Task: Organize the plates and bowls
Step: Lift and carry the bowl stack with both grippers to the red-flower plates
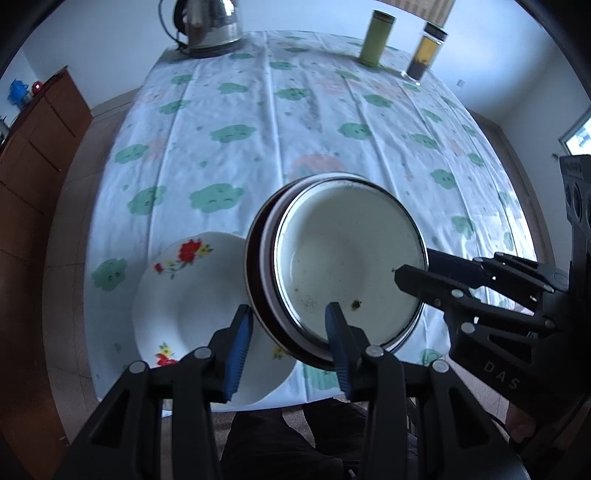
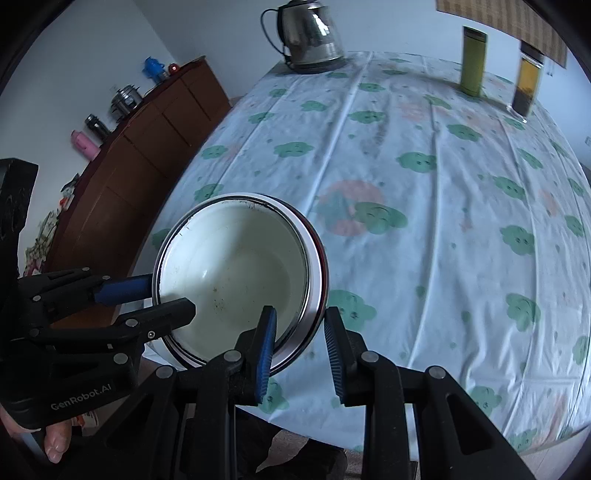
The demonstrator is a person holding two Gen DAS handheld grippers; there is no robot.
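Note:
A stack of nested bowls (image 1: 347, 258), a white enamel one inside darker-rimmed ones, is held tilted above the table. My left gripper (image 1: 291, 339) is shut on the stack's near rim. My right gripper (image 2: 299, 347) is shut on its other rim, one finger inside, one outside; it shows in the left wrist view (image 1: 413, 267). The stack also shows in the right wrist view (image 2: 236, 273), with the left gripper (image 2: 168, 295) on its left edge. A white plate with red flowers (image 1: 177, 295) lies on the table below and left of the stack.
The table has a white cloth with green clouds (image 1: 258, 147). A steel kettle (image 1: 207, 26), a green flask (image 1: 376, 37) and a dark jar (image 1: 424, 51) stand at the far edge. A brown cabinet (image 2: 147, 147) stands left of the table.

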